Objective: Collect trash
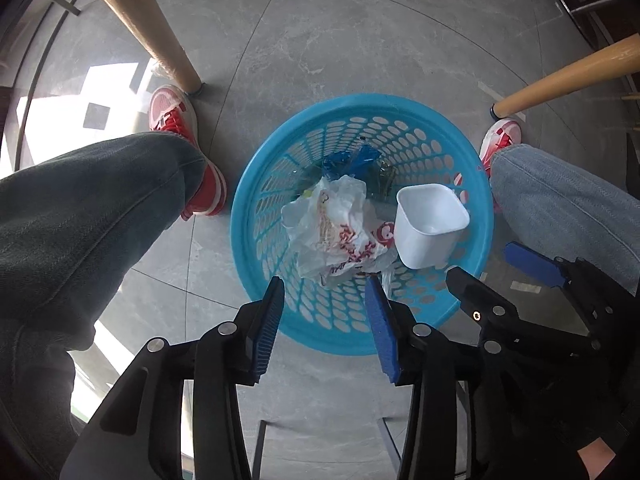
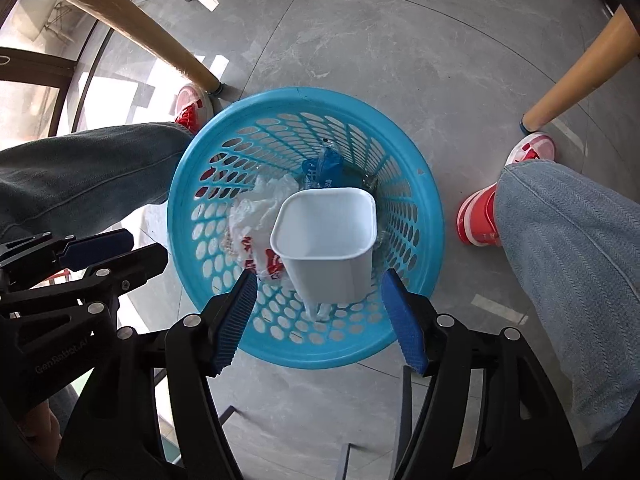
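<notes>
A blue perforated trash basket (image 1: 256, 184) stands on the grey tile floor; it also shows in the right wrist view (image 2: 428, 200). Inside lie a crumpled white plastic bag with red print (image 1: 336, 224) (image 2: 256, 208), a white square cup (image 1: 428, 224) (image 2: 328, 236) and a blue wrapper (image 1: 348, 160) (image 2: 324, 168). My left gripper (image 1: 326, 300) is open and empty above the basket's near rim. My right gripper (image 2: 320, 304) is open and empty just above the cup. The right gripper also shows at the right of the left wrist view (image 1: 500, 268).
The person's jeans-clad legs (image 1: 80, 216) (image 2: 572, 248) and red shoes (image 1: 208, 188) (image 2: 480, 216) flank the basket. Wooden table legs (image 1: 144, 20) (image 1: 568, 76) stand on the floor beyond. A glass door with bright sunlight is at the left (image 2: 36, 72).
</notes>
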Demonstrator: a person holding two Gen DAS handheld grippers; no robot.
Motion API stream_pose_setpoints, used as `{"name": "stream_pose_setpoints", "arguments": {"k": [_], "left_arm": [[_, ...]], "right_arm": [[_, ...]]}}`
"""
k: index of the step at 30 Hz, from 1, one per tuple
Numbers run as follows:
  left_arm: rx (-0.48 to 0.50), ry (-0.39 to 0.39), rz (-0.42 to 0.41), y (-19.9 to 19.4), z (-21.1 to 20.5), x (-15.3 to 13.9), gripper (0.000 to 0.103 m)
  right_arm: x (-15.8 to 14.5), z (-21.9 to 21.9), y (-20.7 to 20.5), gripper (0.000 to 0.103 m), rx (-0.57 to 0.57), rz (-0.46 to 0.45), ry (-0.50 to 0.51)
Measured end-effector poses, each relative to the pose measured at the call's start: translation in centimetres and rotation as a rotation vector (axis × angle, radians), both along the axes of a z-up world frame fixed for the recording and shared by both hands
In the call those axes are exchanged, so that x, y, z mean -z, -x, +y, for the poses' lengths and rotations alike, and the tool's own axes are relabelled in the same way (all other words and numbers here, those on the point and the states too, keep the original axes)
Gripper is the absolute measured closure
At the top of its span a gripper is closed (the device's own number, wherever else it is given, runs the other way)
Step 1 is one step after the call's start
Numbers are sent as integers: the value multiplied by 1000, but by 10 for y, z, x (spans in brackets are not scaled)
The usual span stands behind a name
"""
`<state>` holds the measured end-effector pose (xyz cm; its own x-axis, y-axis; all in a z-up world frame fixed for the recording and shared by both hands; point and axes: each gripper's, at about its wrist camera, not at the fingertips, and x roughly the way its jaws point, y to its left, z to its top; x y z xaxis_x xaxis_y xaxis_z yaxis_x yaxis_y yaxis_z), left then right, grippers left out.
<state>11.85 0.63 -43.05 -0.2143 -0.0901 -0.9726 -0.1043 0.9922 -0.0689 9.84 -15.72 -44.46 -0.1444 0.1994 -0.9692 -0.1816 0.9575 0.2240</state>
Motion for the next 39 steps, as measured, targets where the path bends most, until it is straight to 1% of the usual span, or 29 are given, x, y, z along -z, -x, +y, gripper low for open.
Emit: {"name": "stream_pose_setpoints", "arguments": {"k": [1,2,3,4,6,7,8,9,10,13,15,16,18,20,25,27,30,34,36,39], "left_arm": [[-10,3,1,3,3,-3,50],[-18,10,-1,7,6,-9,48],[-20,13,-8,10,8,-16,47],[-18,10,-20,15,10,-25,44],[-19,17,-65,25,13,-49,39],[-21,31,-95,30,15,-62,35],[-24,50,-126,36,17,-77,25],[-21,64,-164,43,18,-93,21],[-10,67,-207,51,18,-108,20],[37,42,-325,74,17,-152,20],[34,35,-390,88,21,-178,15],[21,46,-421,93,24,-191,14],[0,61,-468,99,29,-213,13],[-8,56,-515,102,33,-235,11],[37,3,-609,102,28,-286,9],[55,-9,-652,102,23,-307,6],[75,-8,-699,103,19,-329,6],[95,0,-724,102,13,-347,6],[97,-8,-729,101,12,-350,6],[88,-17,-733,100,17,-350,6]], "right_arm": [[-5,-2,3,39,7,5,-5],[-10,-2,7,35,12,6,-7],[-17,-3,12,33,10,0,-12],[-27,-3,17,33,4,-13,-17],[-48,-1,27,30,-2,-49,-17],[-61,-2,32,28,-2,-69,-19],[-75,-2,38,19,-4,-94,-38],[-91,-3,45,12,-6,-124,-63],[-108,-3,52,11,-10,-156,-80],[-153,-7,75,11,-16,-227,-108],[-183,-14,88,11,-7,-276,-139],[-199,-17,93,10,0,-305,-145],[-229,-24,99,9,12,-361,-151],[-259,-27,103,9,17,-418,-145],[-323,-30,105,9,1,-545,-141],[-345,-32,107,9,-1,-586,-151],[-372,-31,111,9,-10,-630,-183],[-395,-29,119,9,-26,-669,-228],[-399,-27,120,9,-36,-685,-224],[-399,-28,117,9,-26,-683,-206]]}}
